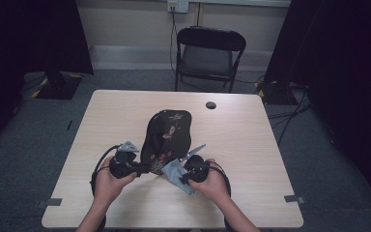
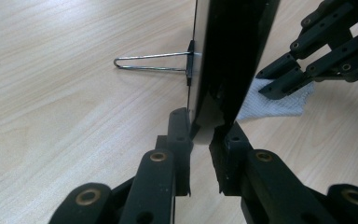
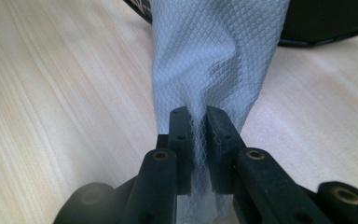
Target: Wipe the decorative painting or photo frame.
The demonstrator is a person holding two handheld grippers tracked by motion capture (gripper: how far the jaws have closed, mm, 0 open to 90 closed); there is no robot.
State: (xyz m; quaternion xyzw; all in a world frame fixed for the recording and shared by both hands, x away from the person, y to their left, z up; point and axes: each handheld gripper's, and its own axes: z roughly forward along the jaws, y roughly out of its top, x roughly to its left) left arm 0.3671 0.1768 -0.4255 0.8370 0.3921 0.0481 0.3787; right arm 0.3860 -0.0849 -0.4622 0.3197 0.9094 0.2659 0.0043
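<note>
While the left tool clamps the black tray's edge, the right tool pinches the cloth.

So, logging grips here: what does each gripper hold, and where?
Left gripper clamps the black tray by its near edge; right gripper pinches the cloth at one end.

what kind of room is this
Probably a lab or recording room, not a home: a bare wooden table on grey carpet, dark curtains at both sides, one folding chair by the wall.
</note>
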